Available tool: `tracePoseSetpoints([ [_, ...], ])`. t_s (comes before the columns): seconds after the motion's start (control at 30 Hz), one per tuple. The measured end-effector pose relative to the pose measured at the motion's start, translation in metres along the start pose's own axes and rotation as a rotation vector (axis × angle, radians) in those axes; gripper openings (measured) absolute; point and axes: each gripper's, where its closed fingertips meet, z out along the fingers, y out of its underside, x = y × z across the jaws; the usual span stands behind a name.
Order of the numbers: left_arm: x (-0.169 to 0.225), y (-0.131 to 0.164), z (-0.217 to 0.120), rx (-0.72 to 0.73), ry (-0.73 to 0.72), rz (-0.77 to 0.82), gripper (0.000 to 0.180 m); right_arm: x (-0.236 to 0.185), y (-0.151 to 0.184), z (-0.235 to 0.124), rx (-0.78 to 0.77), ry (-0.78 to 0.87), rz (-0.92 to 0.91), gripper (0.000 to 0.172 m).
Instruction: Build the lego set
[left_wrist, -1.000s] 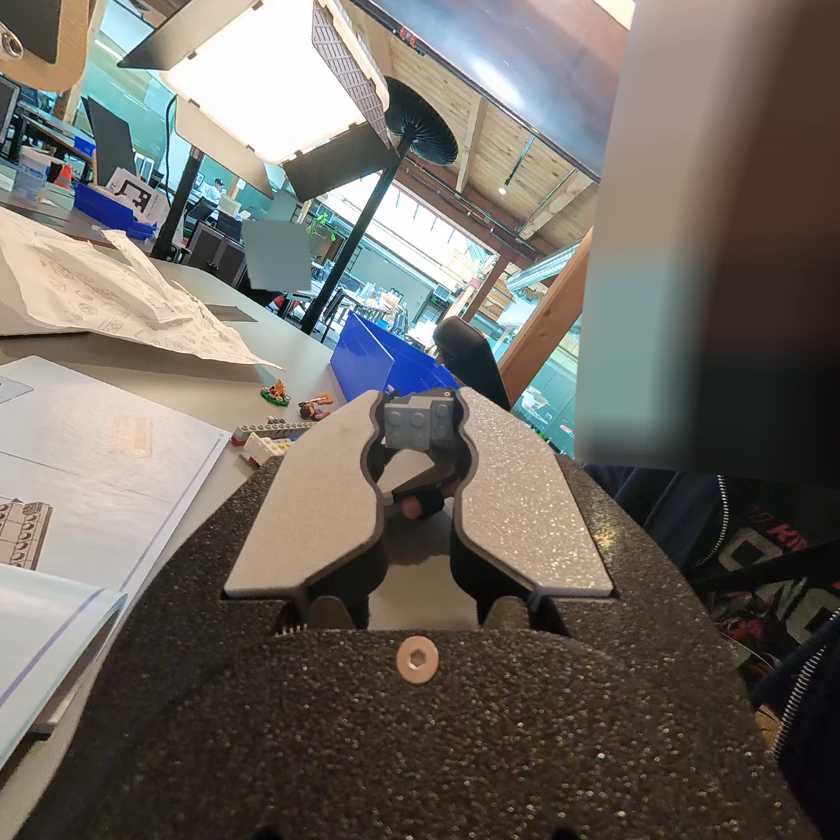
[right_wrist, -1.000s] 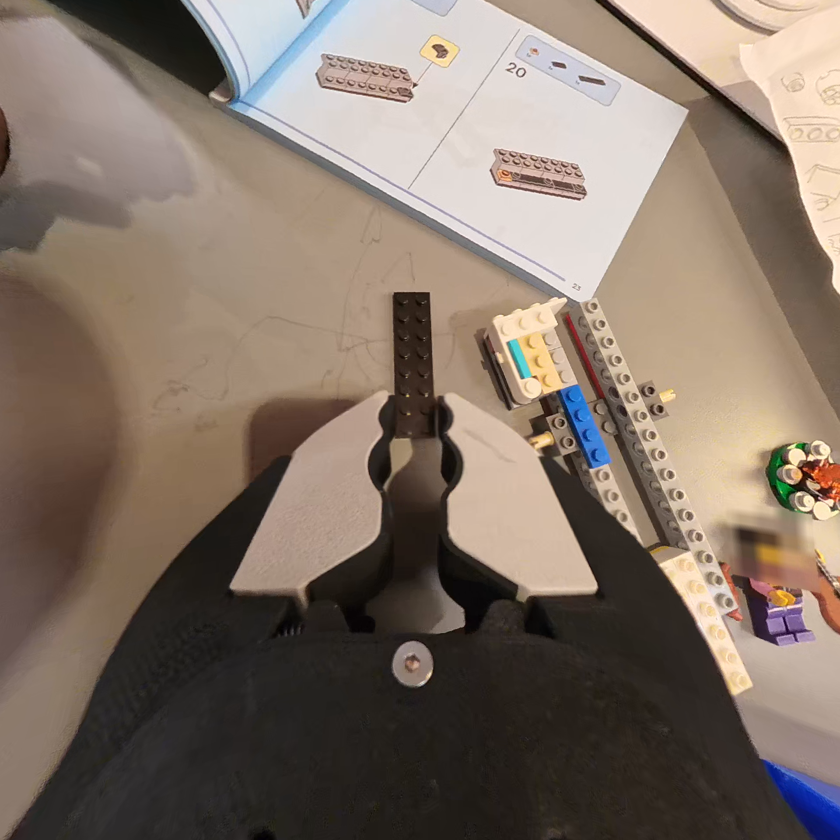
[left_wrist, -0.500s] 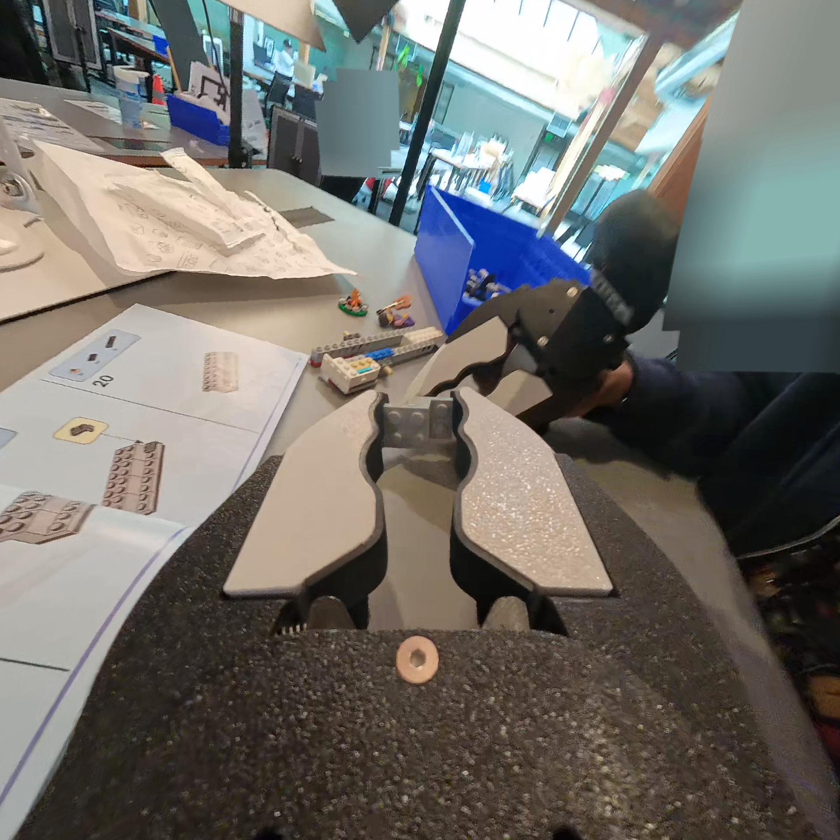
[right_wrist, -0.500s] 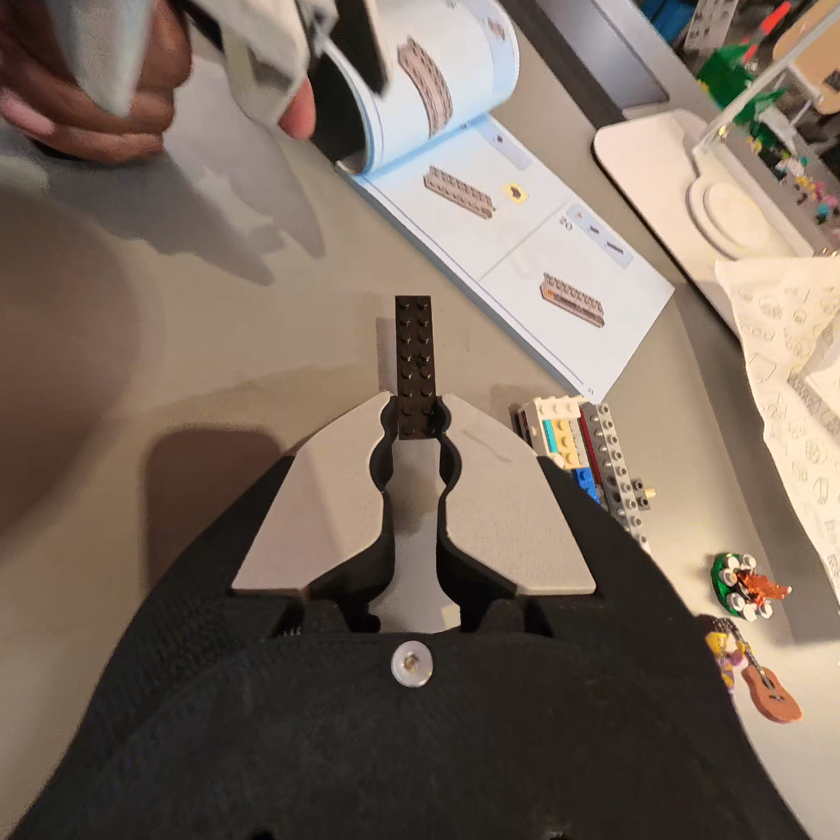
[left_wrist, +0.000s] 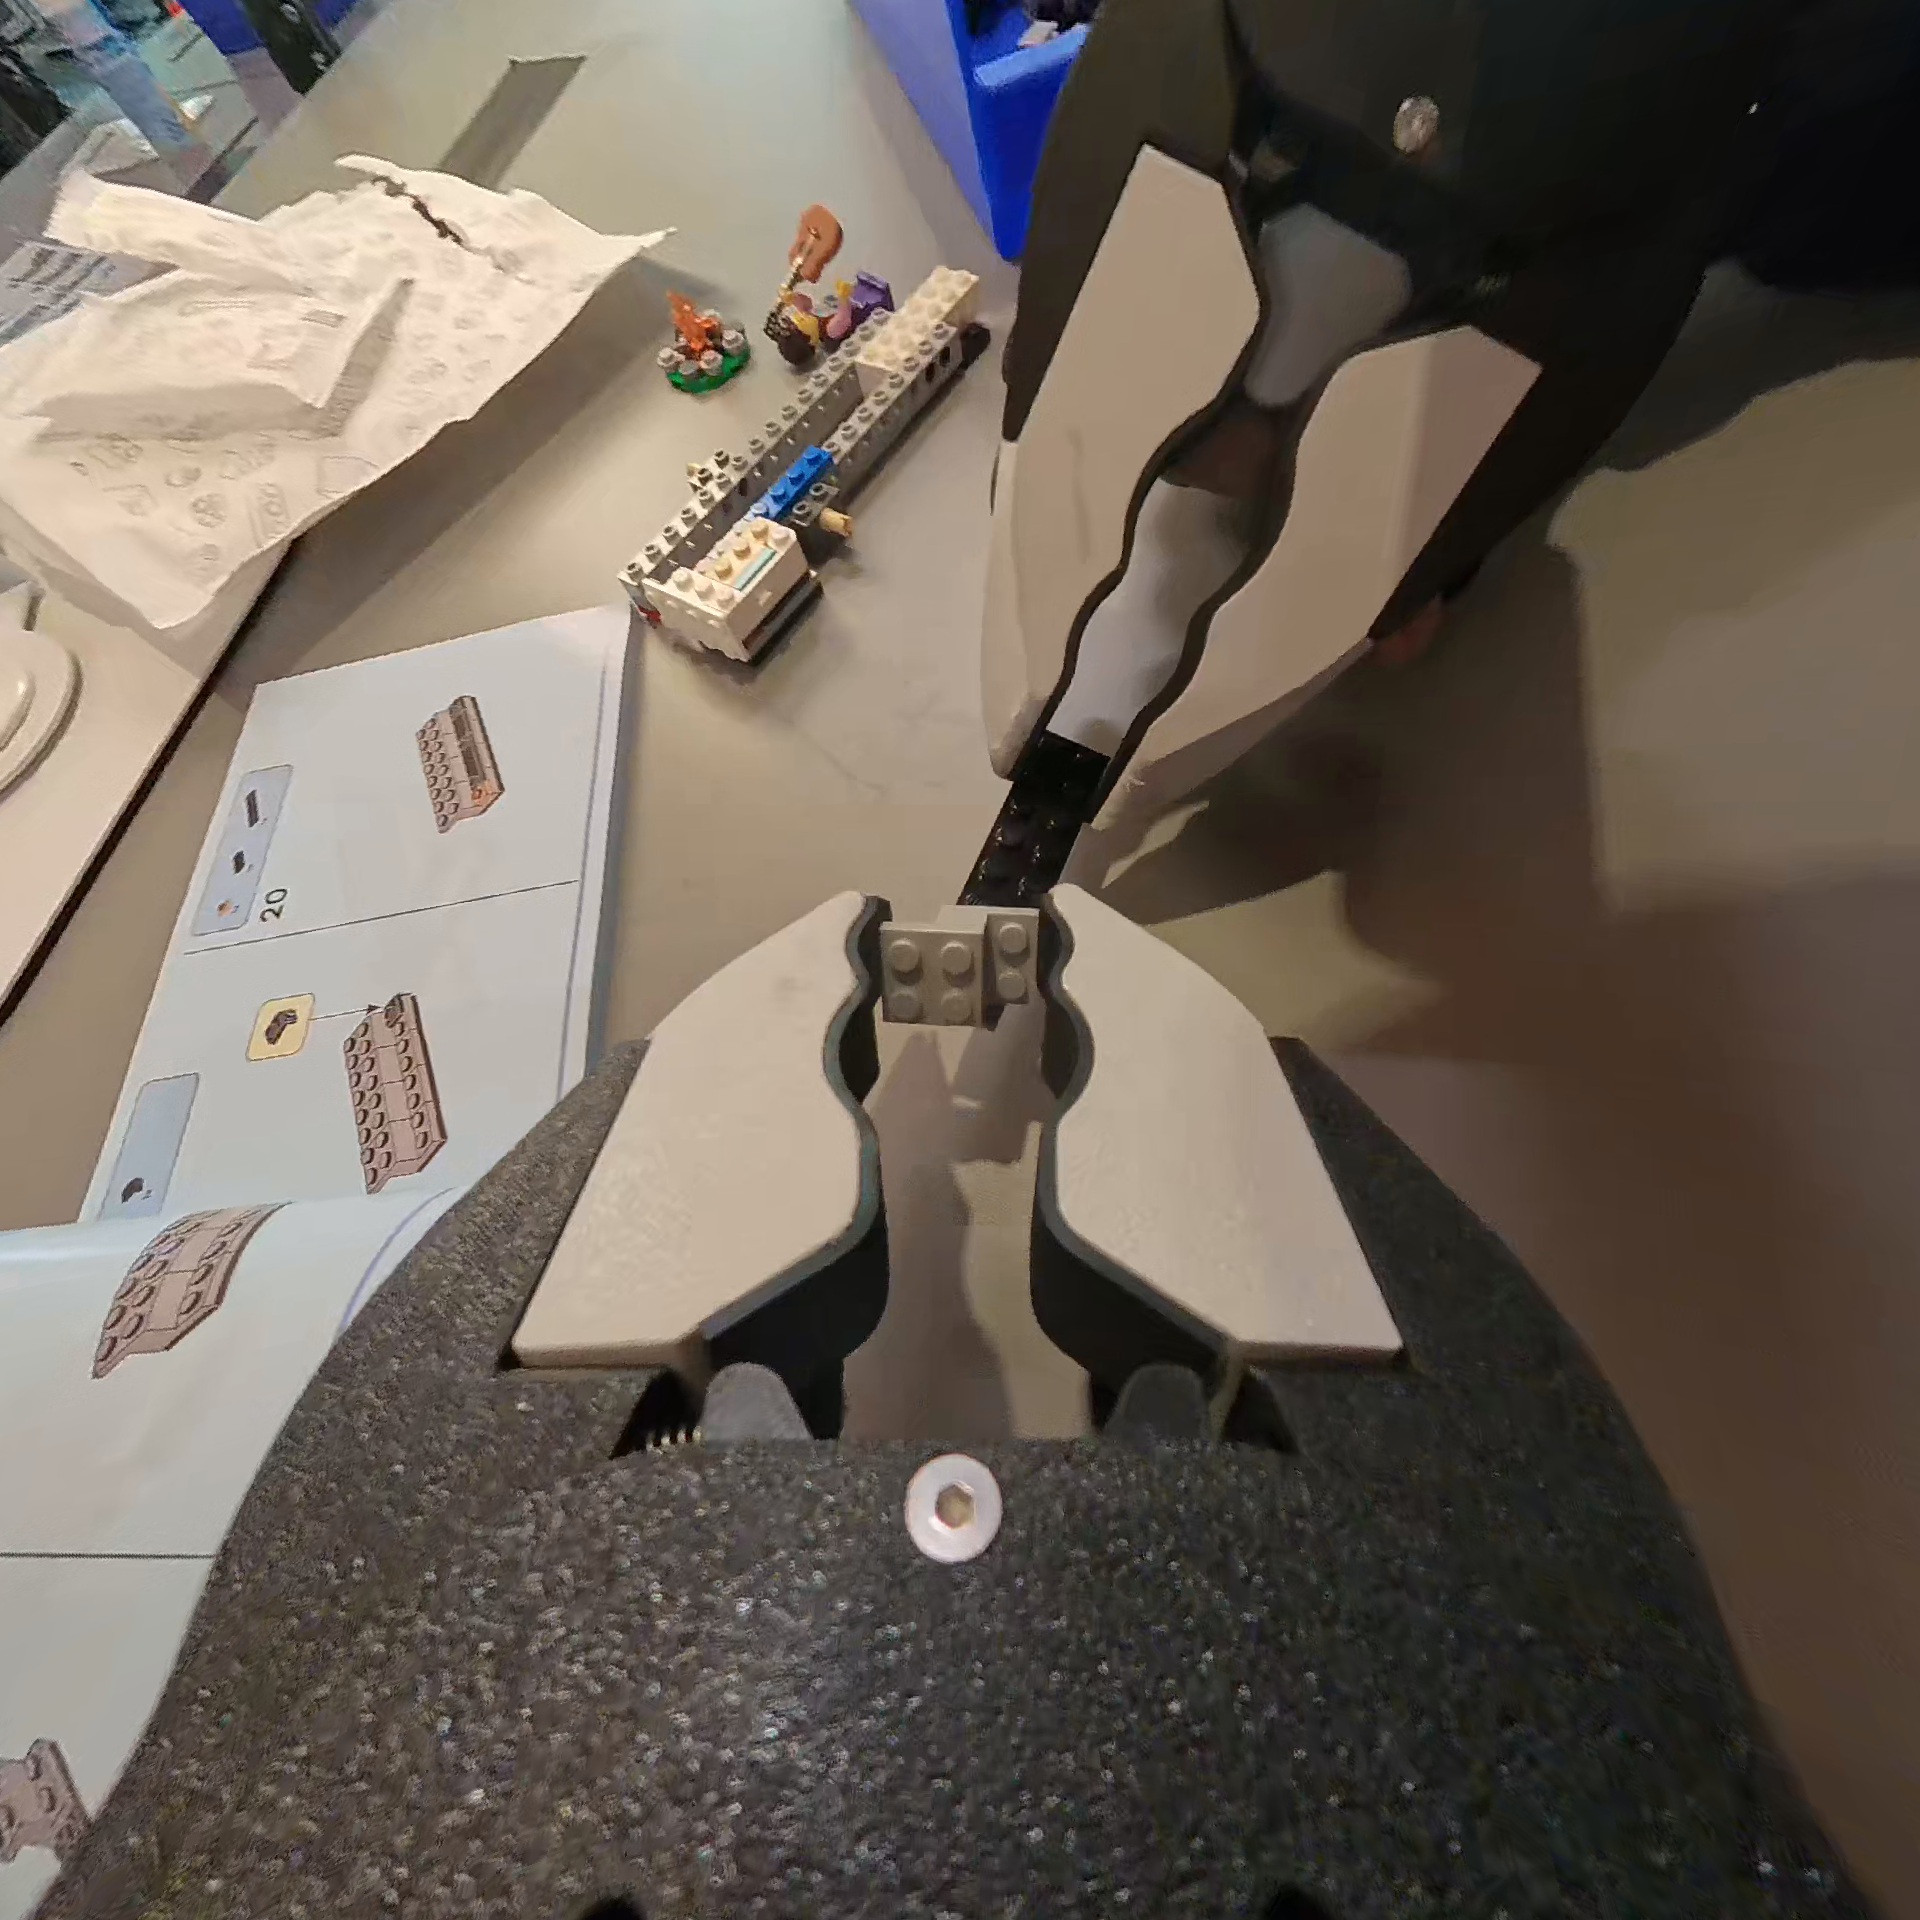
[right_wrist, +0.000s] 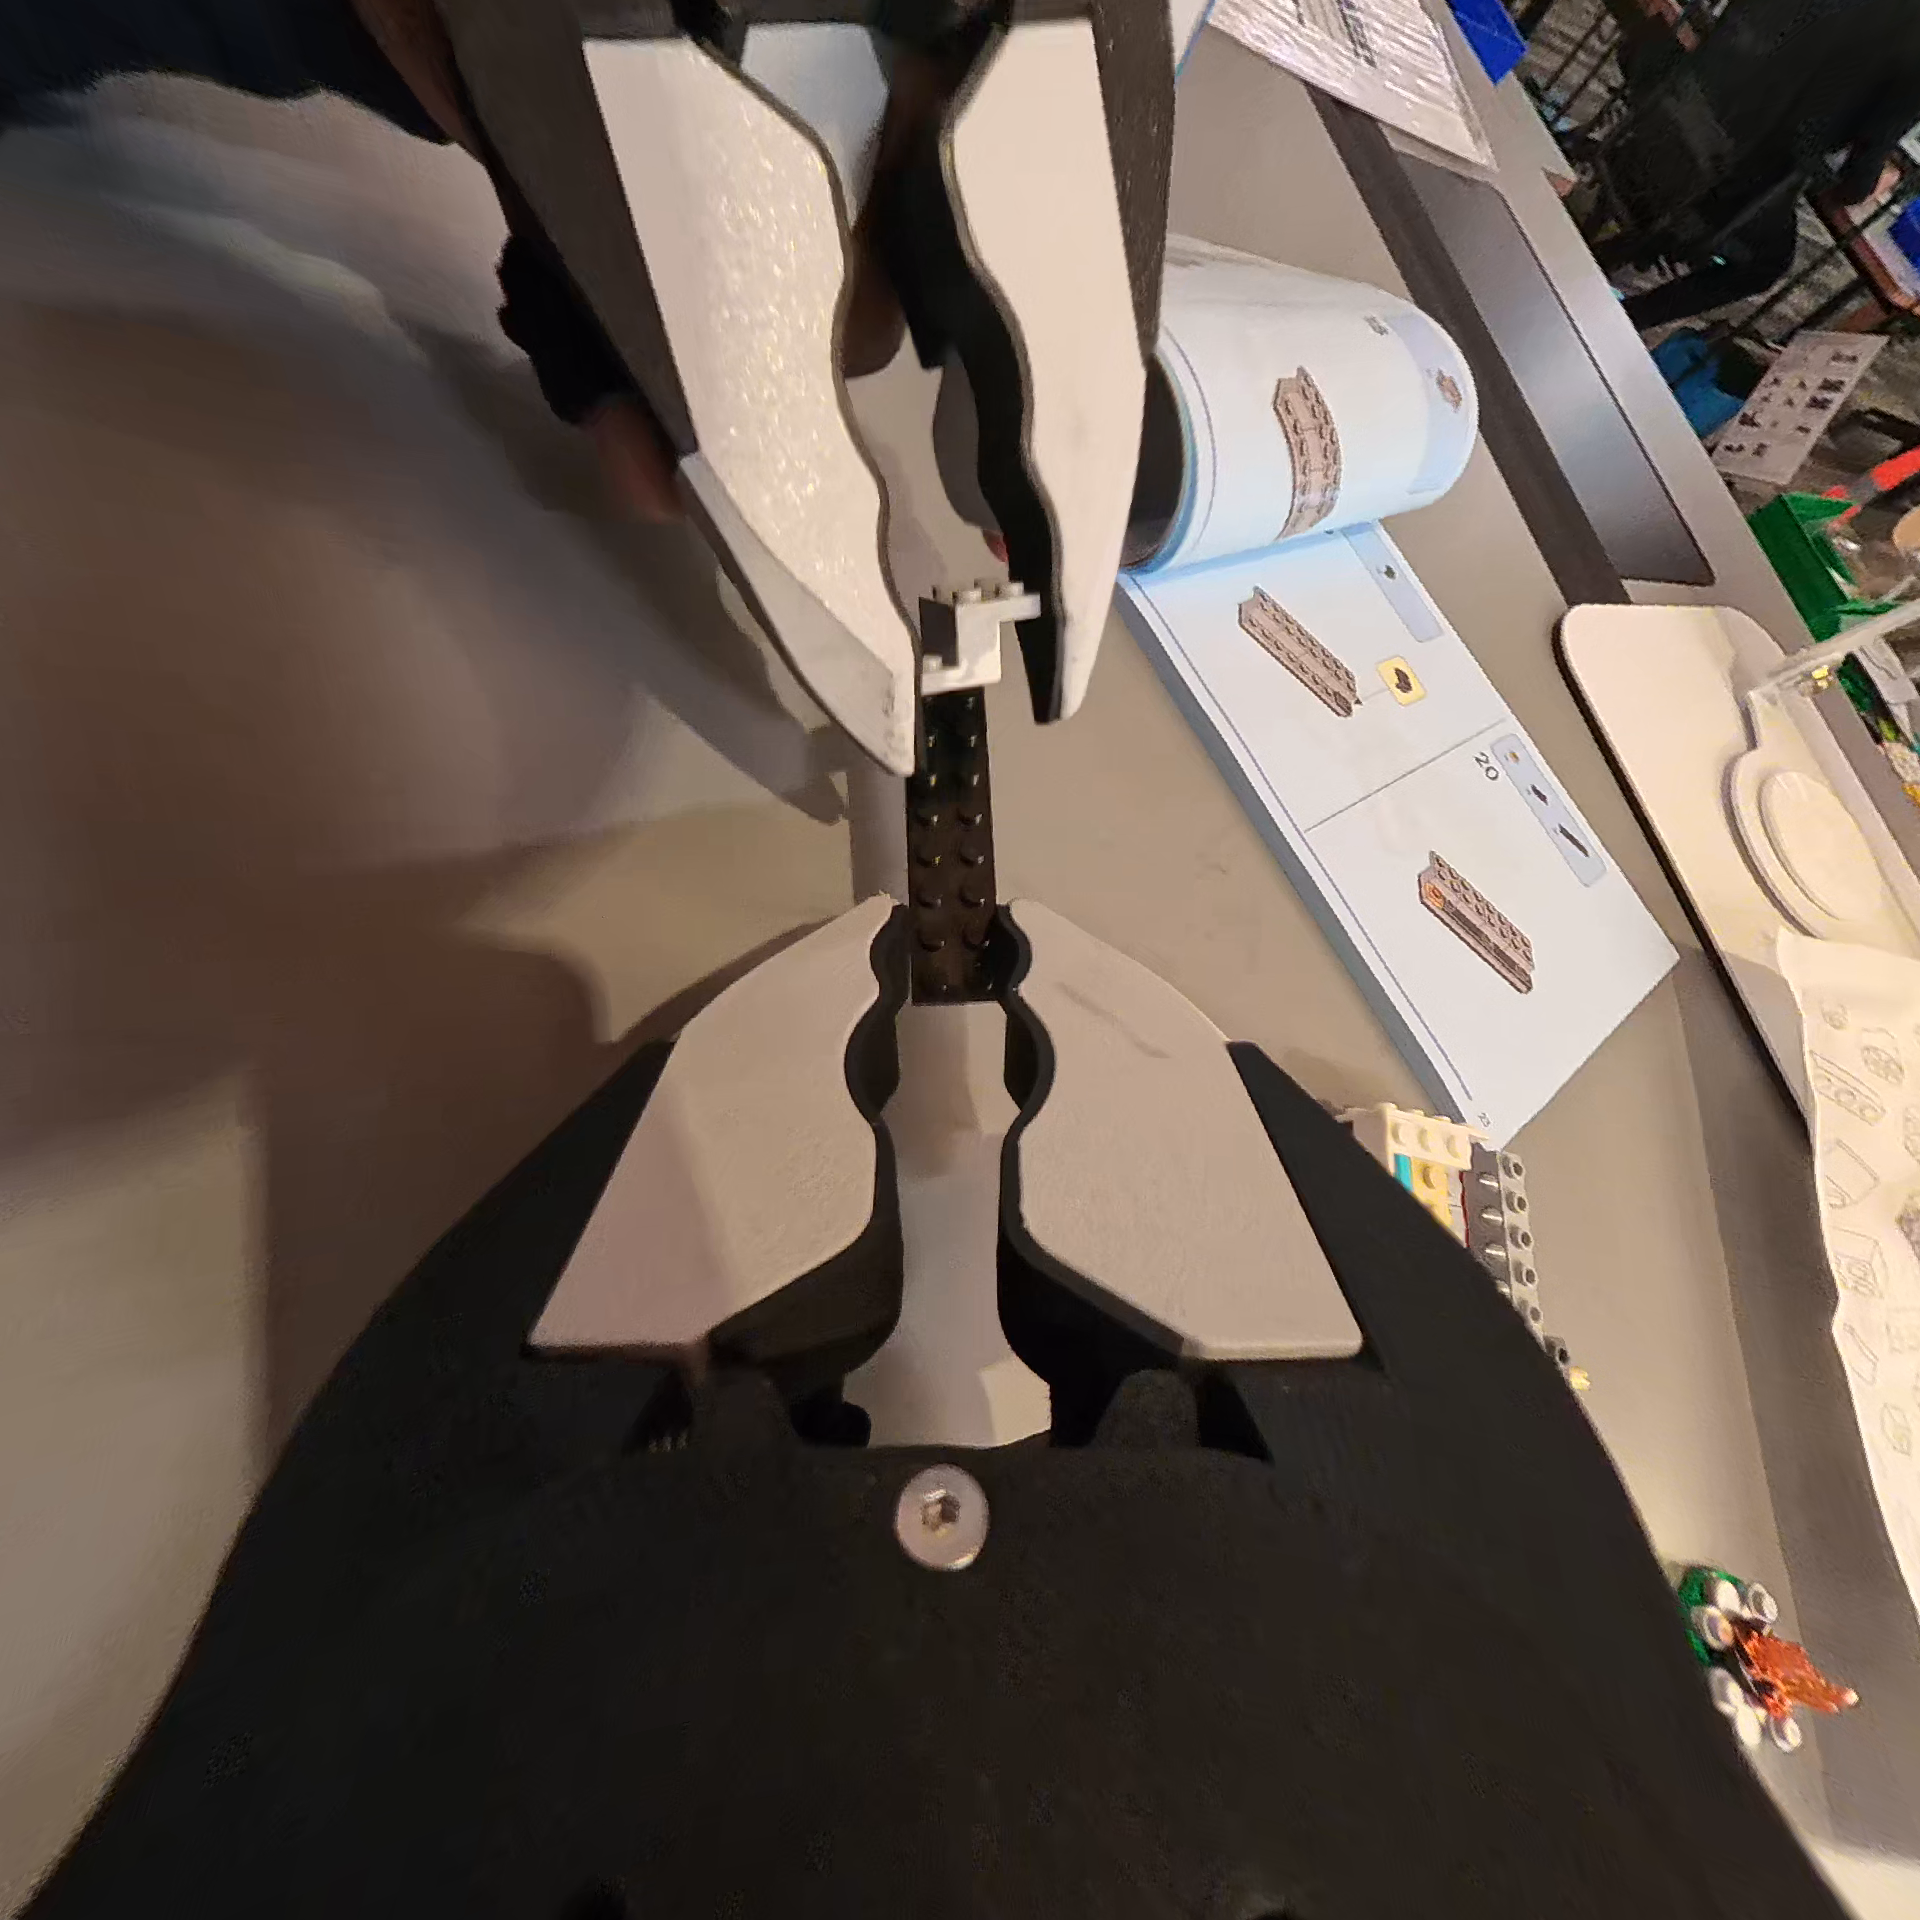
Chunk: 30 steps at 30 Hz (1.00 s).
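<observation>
- Two grippers are meeting over the table (left_wrist: 810, 769).
- Left gripper (left_wrist: 958, 961) is clamping a grey bracket (left_wrist: 956, 966).
- Right gripper (right_wrist: 954, 945) is pinching a black plate (right_wrist: 951, 883), its far end at 12 o'clock touching the bracket.

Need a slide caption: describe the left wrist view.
Left gripper holding a grey brick, facing the right gripper's black plate.

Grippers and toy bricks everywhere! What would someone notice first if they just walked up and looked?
First, the two grippers meeting nose to nose in the middle: the left gripper pinches a small grey brick piece, and the right gripper pinches one end of a long black studded plate, whose far end reaches that grey piece. Next, the open light-blue instruction booklet lying to the left, and beyond it a half-built brick model on the grey table.
</observation>
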Motion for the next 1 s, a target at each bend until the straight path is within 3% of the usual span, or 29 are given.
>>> tracePoseSetpoints([
  [0.7, 0.037, 0.024, 0.011, -0.195, 0.130, 0.156, 0.027, -0.031, -0.009, 0.003, 0.038, -0.108, -0.090, 0.013],
  [1.0, 0.041, 0.023, 0.012, -0.189, 0.161, 0.153, 0.027, -0.031, -0.009, 0.003, 0.047, -0.106, -0.102, 0.014],
])
